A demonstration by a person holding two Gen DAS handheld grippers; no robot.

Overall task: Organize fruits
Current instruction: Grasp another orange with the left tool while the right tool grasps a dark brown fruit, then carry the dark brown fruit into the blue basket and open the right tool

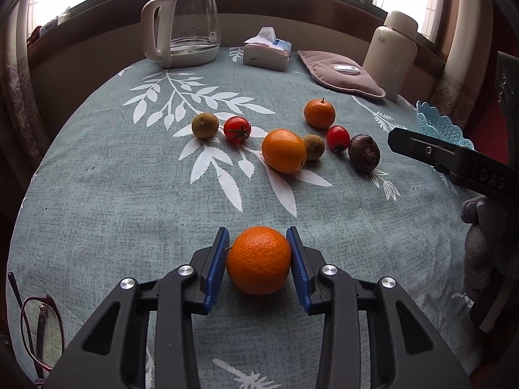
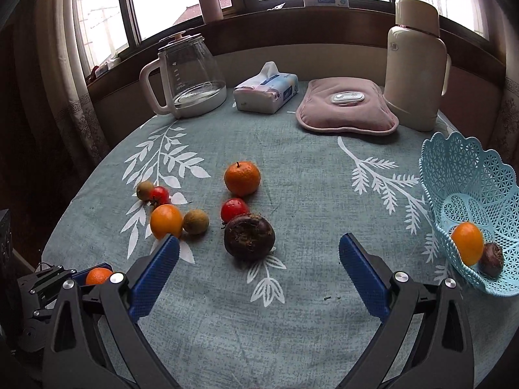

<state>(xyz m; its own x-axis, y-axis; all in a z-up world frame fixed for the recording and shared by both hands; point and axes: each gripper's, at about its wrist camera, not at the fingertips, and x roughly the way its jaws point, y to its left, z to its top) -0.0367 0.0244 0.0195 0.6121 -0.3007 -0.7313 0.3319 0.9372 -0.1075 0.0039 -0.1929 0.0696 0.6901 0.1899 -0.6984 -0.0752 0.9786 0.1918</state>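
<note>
1. My left hand-held gripper (image 1: 259, 253) is clamped on an orange (image 1: 258, 260) just above the surface (image 1: 129, 194). It's round, so a loose squeeze could let it roll out on the way to the basket (image 2: 467, 175).
2. My right hand-held gripper (image 2: 259, 253) is spread wide and holds nothing.
3. Only the right view shows the basket's inside, with two fruits already in it; the left view sees just its rim.
</note>
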